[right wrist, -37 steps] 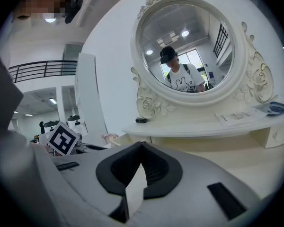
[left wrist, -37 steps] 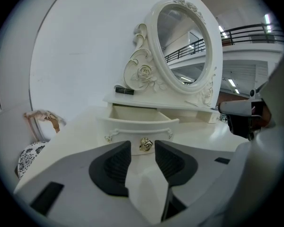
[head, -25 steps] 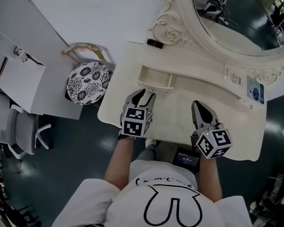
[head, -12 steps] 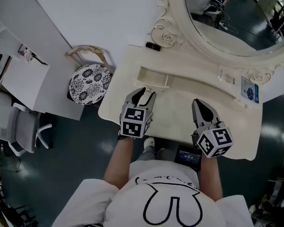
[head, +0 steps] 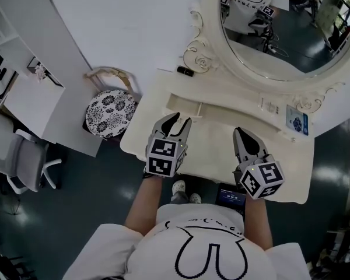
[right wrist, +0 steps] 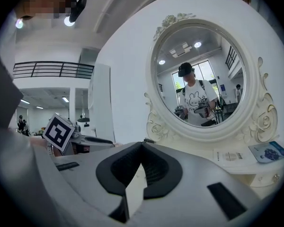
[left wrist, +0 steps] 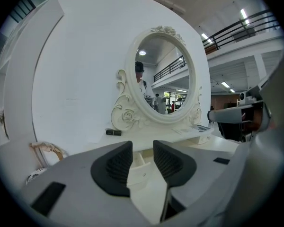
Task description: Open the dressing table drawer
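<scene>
The cream dressing table (head: 280,168) carries a small drawer (head: 184,105) under its raised shelf, pulled out and showing its empty inside. My left gripper (head: 179,120) hovers just in front of the drawer's face. Its jaws are closing slightly with nothing between the pads. In the left gripper view the drawer (left wrist: 141,167) shows beyond the gap of the left gripper (left wrist: 142,148). My right gripper (head: 240,132) floats over the table top to the right, its tips meeting. The right gripper (right wrist: 142,145) is shut and empty.
The oval mirror (head: 268,69) rises behind the shelf. A black tube (head: 185,70) lies by its scrolled foot, and a leaflet (head: 296,121) sits at the right. A floral stool (head: 109,114), a white side desk (head: 32,98) and an office chair (head: 23,156) stand left.
Both grippers have lifted higher above the table top. The left jaws stand a little narrower than before. The drawer stays pulled out.
</scene>
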{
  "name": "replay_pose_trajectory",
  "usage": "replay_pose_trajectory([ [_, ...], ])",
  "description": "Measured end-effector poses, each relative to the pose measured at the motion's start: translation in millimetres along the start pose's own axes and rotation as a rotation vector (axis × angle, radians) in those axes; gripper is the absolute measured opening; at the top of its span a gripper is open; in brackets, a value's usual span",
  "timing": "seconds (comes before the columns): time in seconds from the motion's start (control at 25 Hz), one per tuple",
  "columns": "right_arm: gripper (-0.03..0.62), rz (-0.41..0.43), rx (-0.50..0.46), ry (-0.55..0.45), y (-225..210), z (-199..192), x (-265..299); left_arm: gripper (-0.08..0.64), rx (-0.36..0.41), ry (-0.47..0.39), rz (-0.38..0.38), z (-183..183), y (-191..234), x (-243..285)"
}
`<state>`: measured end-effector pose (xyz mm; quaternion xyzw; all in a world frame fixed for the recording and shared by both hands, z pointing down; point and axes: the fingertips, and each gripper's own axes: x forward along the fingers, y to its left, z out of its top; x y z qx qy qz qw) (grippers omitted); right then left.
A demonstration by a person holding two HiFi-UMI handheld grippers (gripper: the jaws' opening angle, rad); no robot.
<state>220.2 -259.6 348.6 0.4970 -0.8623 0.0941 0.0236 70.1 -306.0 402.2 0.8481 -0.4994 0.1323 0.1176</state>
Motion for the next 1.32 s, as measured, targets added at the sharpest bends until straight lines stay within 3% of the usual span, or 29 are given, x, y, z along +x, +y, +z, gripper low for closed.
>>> replay_pose_trajectory([
  [0.12,0.017,-0.002,-0.019,-0.022,0,9,-2,0.144,0.022,-0.032,0.005,10,-3,-4],
  [0.16,0.017,-0.005,-0.025,-0.031,0,12,-3,0.107,0.030,-0.047,0.011,14,-3,-6],
  [0.2,0.017,-0.009,-0.029,-0.041,-1,16,-4,0.014,0.036,-0.063,0.017,17,-3,-8],
  [0.56,0.017,-0.011,-0.056,-0.086,1,34,-7,0.011,0.074,-0.175,-0.028,47,-15,-25],
  [1.32,0.017,0.046,-0.086,-0.083,31,38,3,0.011,0.072,-0.199,-0.024,45,-3,-52],
])
